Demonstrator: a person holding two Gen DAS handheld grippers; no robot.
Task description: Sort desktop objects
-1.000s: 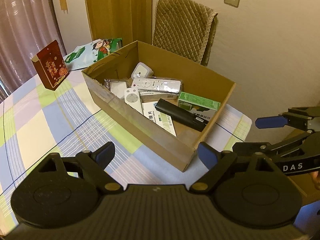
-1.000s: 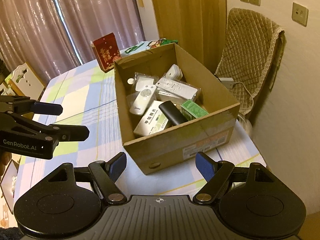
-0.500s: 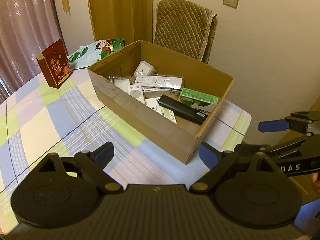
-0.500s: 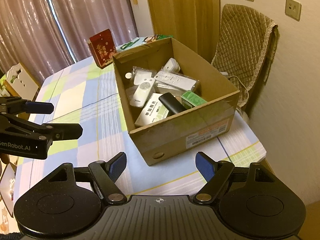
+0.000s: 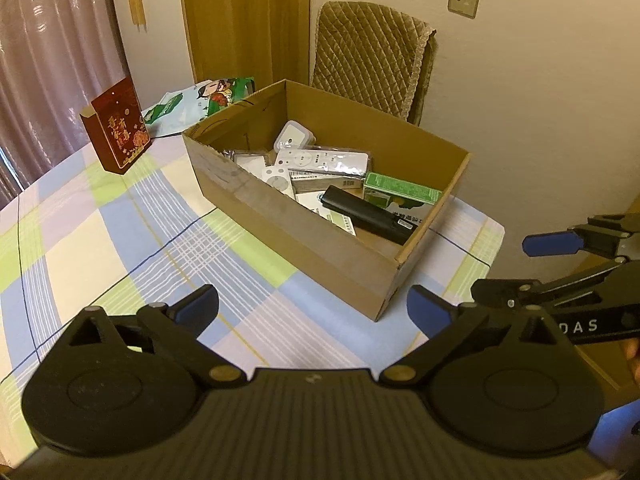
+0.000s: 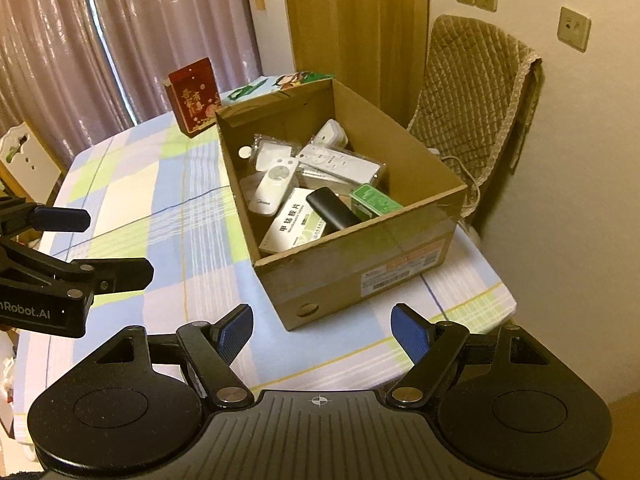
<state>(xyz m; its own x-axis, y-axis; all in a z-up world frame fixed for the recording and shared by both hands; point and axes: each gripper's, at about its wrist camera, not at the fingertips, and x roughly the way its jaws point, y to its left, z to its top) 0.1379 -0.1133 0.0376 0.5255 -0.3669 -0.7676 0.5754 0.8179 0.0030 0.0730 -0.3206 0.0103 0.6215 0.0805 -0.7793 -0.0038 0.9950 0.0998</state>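
An open cardboard box (image 5: 304, 236) (image 6: 360, 256) stands on the checked tablecloth. It holds white remotes (image 5: 320, 159) (image 6: 272, 188), a black remote (image 5: 366, 213) (image 6: 332, 210), a green box (image 5: 402, 188) (image 6: 374, 200) and a white medicine box (image 6: 298, 222). My left gripper (image 5: 312, 308) is open and empty, held back from the box's near corner. My right gripper (image 6: 322, 326) is open and empty in front of the box's labelled end. Each gripper shows at the edge of the other's view, the right one (image 5: 560, 264) and the left one (image 6: 76, 244).
A red gift box (image 5: 118, 126) (image 6: 194, 98) stands on the table beyond the cardboard box. A green and white bag (image 5: 192, 102) (image 6: 276, 84) lies behind it. A chair with a quilted cover (image 5: 368, 56) (image 6: 476, 96) stands by the wall. Curtains (image 6: 120, 40) hang at the far side.
Both grippers have drawn back from the cardboard box, so it sits farther off and smaller in both views. Both stay open and empty. Nothing in the box has moved.
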